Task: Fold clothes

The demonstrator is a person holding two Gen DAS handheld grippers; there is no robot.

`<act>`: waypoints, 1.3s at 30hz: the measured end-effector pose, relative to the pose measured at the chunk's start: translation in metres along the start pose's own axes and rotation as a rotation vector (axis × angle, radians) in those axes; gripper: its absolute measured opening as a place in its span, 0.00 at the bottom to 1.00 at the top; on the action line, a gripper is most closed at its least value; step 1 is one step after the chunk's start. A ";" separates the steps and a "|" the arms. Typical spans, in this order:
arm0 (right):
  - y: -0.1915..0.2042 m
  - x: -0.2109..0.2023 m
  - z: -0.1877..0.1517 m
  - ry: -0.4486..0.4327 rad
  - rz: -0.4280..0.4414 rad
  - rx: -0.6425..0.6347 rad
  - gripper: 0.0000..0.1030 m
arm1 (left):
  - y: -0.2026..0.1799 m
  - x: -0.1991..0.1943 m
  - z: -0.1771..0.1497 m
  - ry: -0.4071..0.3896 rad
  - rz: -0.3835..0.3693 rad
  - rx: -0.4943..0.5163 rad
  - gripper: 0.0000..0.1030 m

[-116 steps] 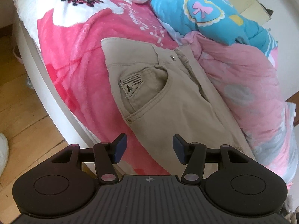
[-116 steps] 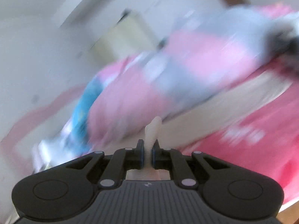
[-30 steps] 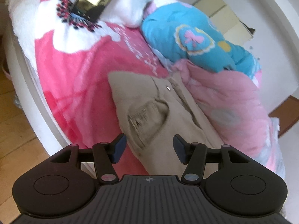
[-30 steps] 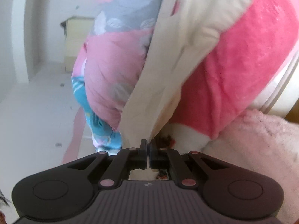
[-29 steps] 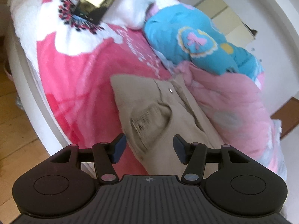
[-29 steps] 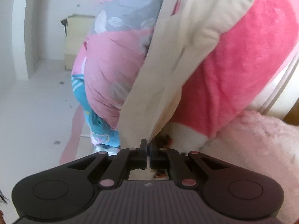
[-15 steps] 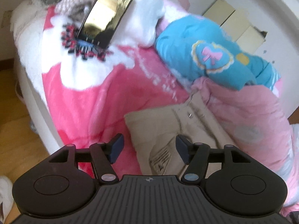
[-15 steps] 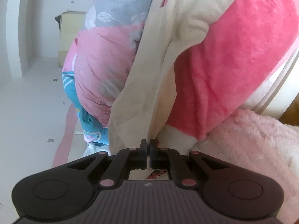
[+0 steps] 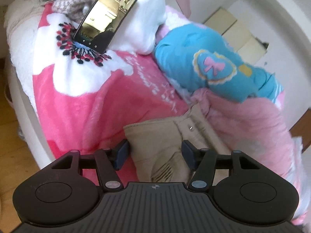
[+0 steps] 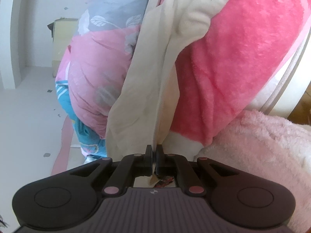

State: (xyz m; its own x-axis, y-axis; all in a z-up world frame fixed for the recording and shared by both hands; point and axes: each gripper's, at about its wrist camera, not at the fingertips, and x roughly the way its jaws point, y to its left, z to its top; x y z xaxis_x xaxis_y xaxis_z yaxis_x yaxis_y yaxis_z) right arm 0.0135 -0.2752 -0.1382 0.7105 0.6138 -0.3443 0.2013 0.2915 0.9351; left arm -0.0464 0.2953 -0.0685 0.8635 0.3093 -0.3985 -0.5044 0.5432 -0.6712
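Beige cotton: we see the trousers [image 9: 167, 143] lying on the pink fleece blanket [image 9: 93, 101] over the bed, waistband end nearest our left gripper [image 9: 154, 153], which hangs above it with fingers spread wide and nothing between them. A small metal button [image 9: 191, 128] shows near the fly, and a stitched pocket label sits just under the gripper's body.

In the right wrist view, our right gripper [image 10: 154, 155] is pinched tight on a fold of the trousers [image 10: 147, 81], the pale cloth running up from the closed fingers across the blanket [image 10: 243, 58]. A lighter pink fluffy cloth [image 10: 262, 145] lies at the right.

Beyond the waistband, a pale pink quilt [image 9: 248, 124] touches the trousers' far side, with a blue bow-print garment [image 9: 210, 66] heaped behind it. A phone [image 9: 107, 17] leans against a white pillow [image 9: 143, 25] at the head of the bed.
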 end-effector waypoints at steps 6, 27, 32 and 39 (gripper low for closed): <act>0.017 0.004 -0.004 -0.023 -0.019 -0.080 0.02 | 0.000 0.001 -0.001 -0.016 0.023 -0.029 0.30; 0.020 -0.035 -0.022 0.122 -0.093 -0.046 0.02 | -0.015 0.013 0.034 0.021 0.137 0.020 0.07; 0.003 -0.024 -0.023 0.179 -0.216 -0.091 0.02 | -0.012 0.018 0.029 0.039 0.170 0.042 0.08; 0.015 -0.024 -0.020 0.200 -0.388 -0.283 0.27 | -0.013 0.012 0.028 0.064 0.224 0.066 0.26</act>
State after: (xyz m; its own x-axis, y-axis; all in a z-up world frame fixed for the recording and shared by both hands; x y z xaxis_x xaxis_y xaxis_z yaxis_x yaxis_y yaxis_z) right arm -0.0144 -0.2709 -0.1178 0.4715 0.5414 -0.6961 0.2148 0.6951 0.6861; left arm -0.0292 0.3141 -0.0473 0.7268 0.3788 -0.5730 -0.6797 0.5171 -0.5203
